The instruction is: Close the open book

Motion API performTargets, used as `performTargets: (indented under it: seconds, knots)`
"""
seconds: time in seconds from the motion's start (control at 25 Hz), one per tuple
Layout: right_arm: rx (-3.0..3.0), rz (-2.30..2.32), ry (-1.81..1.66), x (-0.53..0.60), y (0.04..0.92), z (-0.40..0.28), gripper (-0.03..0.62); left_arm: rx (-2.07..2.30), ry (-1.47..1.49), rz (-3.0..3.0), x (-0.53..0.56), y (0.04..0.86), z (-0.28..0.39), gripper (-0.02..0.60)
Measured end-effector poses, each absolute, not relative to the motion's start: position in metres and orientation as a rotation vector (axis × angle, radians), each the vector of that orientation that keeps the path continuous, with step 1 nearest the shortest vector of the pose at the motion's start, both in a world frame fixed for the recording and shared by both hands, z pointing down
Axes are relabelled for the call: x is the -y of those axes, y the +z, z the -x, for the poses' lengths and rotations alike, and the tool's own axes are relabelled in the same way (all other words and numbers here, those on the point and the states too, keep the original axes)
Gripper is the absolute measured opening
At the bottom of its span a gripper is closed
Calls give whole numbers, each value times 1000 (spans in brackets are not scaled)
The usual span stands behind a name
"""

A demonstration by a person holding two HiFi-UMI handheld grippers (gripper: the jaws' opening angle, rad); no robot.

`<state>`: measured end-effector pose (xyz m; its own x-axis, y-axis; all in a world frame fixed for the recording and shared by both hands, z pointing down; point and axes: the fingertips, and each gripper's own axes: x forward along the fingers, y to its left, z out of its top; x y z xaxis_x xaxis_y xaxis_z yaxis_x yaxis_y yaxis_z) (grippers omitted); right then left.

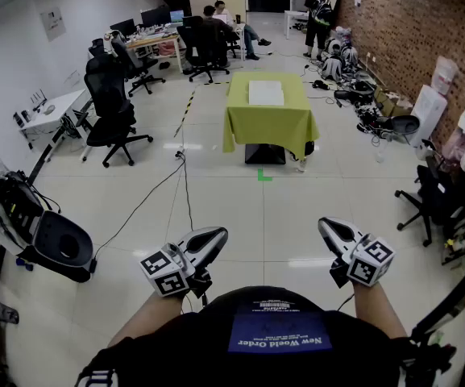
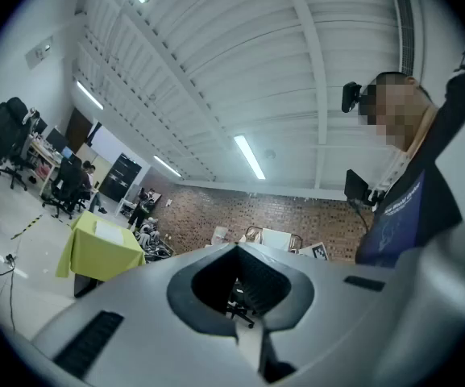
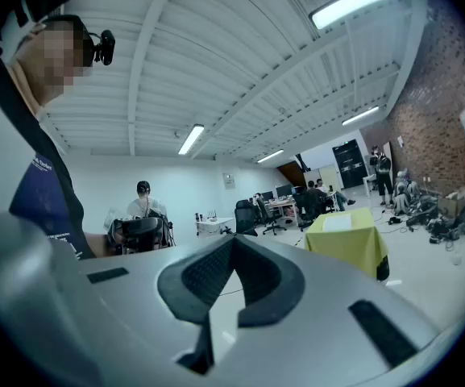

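The open book lies white and flat on a table draped in a yellow-green cloth, far ahead across the floor. My left gripper and right gripper are held close to my body, well short of the table, both shut with nothing between the jaws. The left gripper view shows its joined jaws, with the table and book small at the left. In the right gripper view the jaws also meet, and the table with the book sits at the right.
Black office chairs stand at the left, and a cable runs across the tiled floor toward me. A green tape mark lies before the table. People sit at desks behind. Bags and chairs line the brick wall at right.
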<state>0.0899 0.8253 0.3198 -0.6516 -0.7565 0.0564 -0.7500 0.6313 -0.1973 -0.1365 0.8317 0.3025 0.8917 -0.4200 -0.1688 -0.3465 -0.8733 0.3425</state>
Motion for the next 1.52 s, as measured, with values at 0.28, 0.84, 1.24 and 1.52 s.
performTargets:
  seconds: [0.28, 0.84, 1.24, 1.52]
  knots:
    - [-2809, 1295, -304, -826, 321, -122, -15, 545, -339, -2773, -830, 300, 99, 2]
    - [-2812, 1291, -234, -831, 314, -211, -15, 552, -324, -2766, -841, 293, 14, 2]
    - [-2885, 1256, -198, -793, 314, -179, -15, 587, -329, -2753, -806, 296, 41, 2]
    - [-2873, 1291, -126, -720, 290, -107, -15, 520, -367, -2767, -726, 293, 106, 2]
